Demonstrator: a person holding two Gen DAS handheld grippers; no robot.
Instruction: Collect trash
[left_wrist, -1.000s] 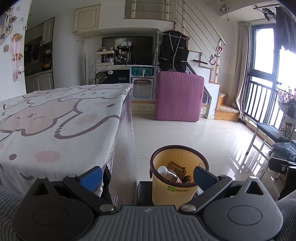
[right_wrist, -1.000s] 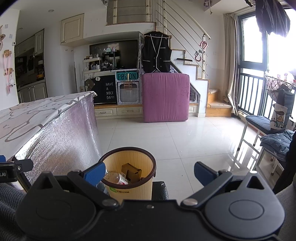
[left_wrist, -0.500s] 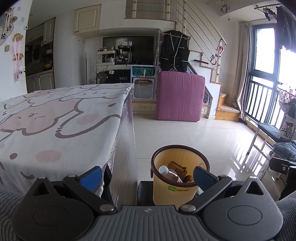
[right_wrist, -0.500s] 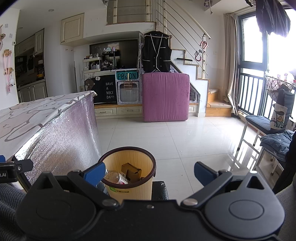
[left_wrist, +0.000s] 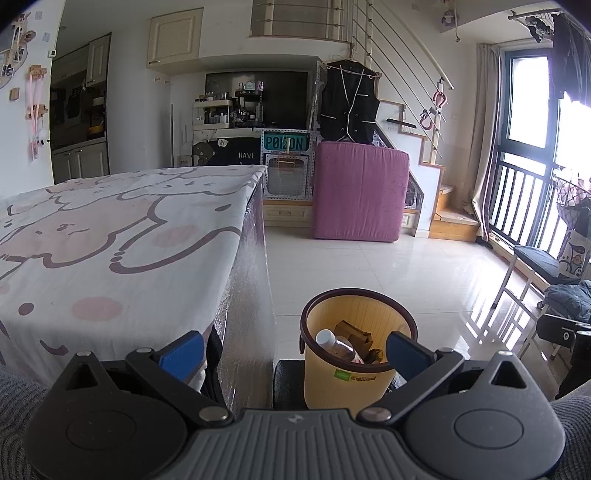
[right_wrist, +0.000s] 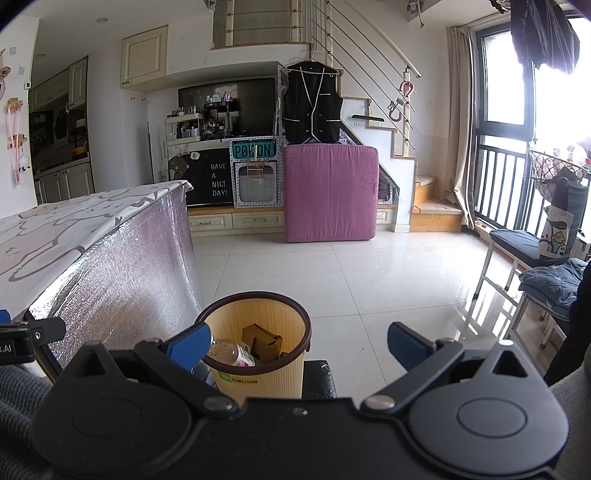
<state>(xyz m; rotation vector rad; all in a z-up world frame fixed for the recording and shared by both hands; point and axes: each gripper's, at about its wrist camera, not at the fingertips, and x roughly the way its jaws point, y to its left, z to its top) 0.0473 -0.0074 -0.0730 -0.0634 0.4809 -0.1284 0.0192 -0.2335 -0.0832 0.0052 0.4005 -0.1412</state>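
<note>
A yellow waste bin (left_wrist: 343, 384) with a dark rim stands on the floor beside the table; it also shows in the right wrist view (right_wrist: 258, 380). Inside lie a clear plastic bottle (left_wrist: 338, 347) and crumpled brown cardboard (left_wrist: 352, 330); the bottle (right_wrist: 231, 356) and the cardboard (right_wrist: 262, 341) show in the right wrist view too. My left gripper (left_wrist: 293, 354) is open and empty, held above the table's near corner and the bin. My right gripper (right_wrist: 299, 345) is open and empty, held above the bin.
A table (left_wrist: 110, 236) with a pink cartoon cloth and a foil side (right_wrist: 122, 266) fills the left. A pink mattress (left_wrist: 360, 192) leans at the far wall near stairs. A chair (right_wrist: 524, 243) with folded clothes stands at the right by the window. The tiled floor (right_wrist: 369, 273) lies between.
</note>
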